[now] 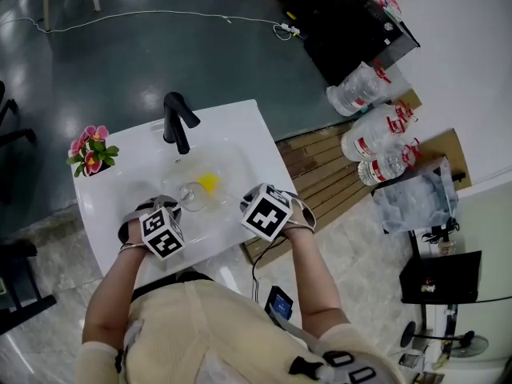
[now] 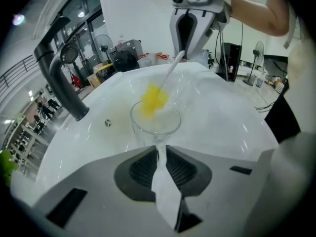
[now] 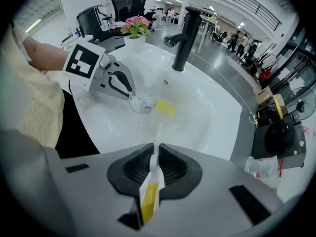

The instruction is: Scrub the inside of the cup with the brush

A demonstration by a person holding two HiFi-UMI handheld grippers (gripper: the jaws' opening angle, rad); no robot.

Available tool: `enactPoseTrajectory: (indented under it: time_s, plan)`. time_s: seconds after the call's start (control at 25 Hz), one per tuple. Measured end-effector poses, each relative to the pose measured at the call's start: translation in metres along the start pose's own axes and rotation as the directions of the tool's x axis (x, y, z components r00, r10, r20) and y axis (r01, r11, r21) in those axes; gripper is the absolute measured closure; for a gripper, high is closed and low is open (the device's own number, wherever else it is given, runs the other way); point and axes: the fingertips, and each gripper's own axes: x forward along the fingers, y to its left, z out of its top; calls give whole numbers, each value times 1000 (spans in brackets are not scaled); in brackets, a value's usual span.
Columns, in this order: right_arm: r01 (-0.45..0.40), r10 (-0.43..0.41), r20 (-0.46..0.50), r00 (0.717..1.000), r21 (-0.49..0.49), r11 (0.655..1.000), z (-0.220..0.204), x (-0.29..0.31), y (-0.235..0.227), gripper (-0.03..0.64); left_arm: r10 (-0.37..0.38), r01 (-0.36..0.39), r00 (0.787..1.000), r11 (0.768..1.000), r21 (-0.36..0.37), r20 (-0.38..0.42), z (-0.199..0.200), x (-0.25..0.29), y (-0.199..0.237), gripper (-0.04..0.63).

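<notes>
A clear stemmed cup (image 2: 155, 118) lies on its side over the white sink (image 1: 240, 138), and my left gripper (image 2: 158, 149) is shut on its stem. The right gripper (image 3: 155, 149) is shut on the white handle of a brush (image 3: 158, 132). The brush's yellow head (image 2: 154, 98) sits at the mouth of the cup, and how far inside it reaches I cannot tell. From the head view the cup (image 1: 192, 194) and the yellow head (image 1: 208, 184) lie between the left gripper (image 1: 170, 212) and the right gripper (image 1: 250, 204).
A black faucet (image 1: 178, 122) stands at the sink's far side, above the drain (image 2: 107, 123). A pot of pink flowers (image 1: 92, 152) sits on the sink's left corner. Large water bottles (image 1: 376, 126) and a wooden pallet (image 1: 320, 174) lie on the floor to the right.
</notes>
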Motion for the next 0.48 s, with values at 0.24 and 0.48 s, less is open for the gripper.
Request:
enactPoseTrajectory:
  time_s: [0.24, 0.48]
  plan:
    - [5, -6, -42, 999, -31, 999, -6, 2, 8, 572, -5, 5, 1000, 996, -84, 3, -1, -1, 6, 535]
    - [-4, -1, -72, 997, -64, 998, -9, 9, 18, 572, -14, 15, 1000, 990, -140, 6, -2, -1, 9, 535]
